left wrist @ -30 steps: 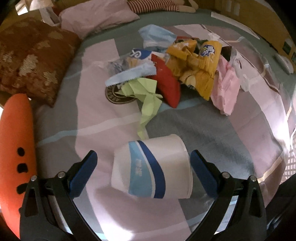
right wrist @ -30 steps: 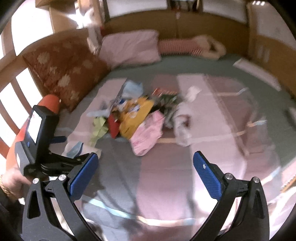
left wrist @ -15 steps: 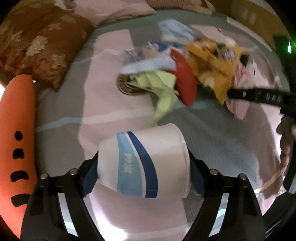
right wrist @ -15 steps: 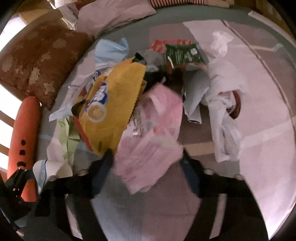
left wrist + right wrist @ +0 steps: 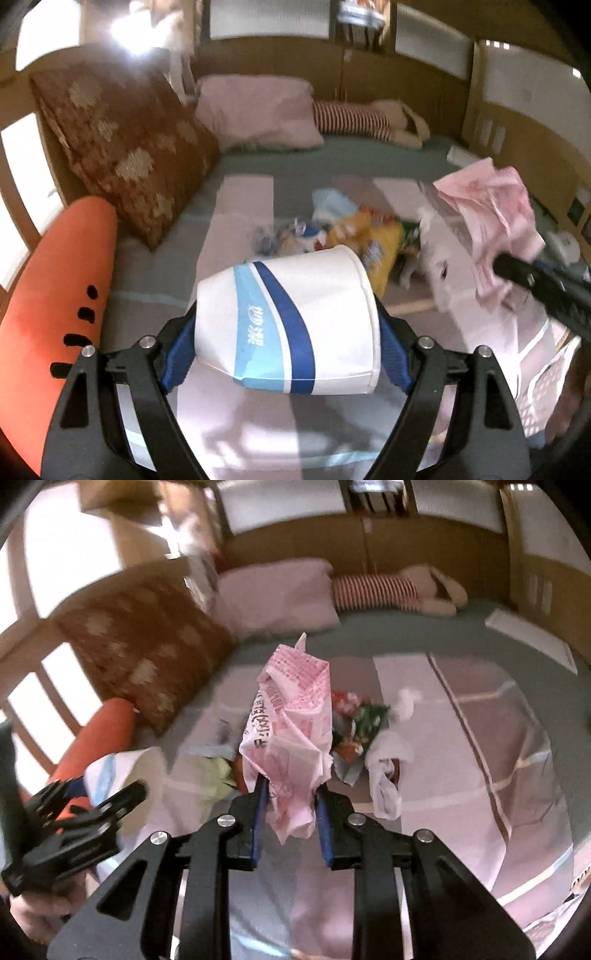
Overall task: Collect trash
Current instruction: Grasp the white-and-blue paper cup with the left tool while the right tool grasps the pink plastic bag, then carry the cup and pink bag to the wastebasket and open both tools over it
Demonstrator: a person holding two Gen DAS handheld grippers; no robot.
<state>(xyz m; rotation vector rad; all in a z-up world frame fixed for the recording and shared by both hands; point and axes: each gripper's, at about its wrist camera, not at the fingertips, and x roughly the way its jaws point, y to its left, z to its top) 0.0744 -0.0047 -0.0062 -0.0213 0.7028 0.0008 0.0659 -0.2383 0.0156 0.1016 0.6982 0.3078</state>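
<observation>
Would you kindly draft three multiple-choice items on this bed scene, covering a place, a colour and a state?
1. Where does the orange pillow lie relative to the trash pile?
A. to its left
B. to its right
C. on top of it

2. What colour are the stripes on the paper cup?
A. red
B. blue
C. green

3. How is the pink bag?
A. flat on the bed
B. in the cup
C. pinched by the right gripper

Answers: 1 A, it lies by the left edge. 2 B, light and dark blue bands. 3 C, blue pads squeeze it as the jaws close.
</observation>
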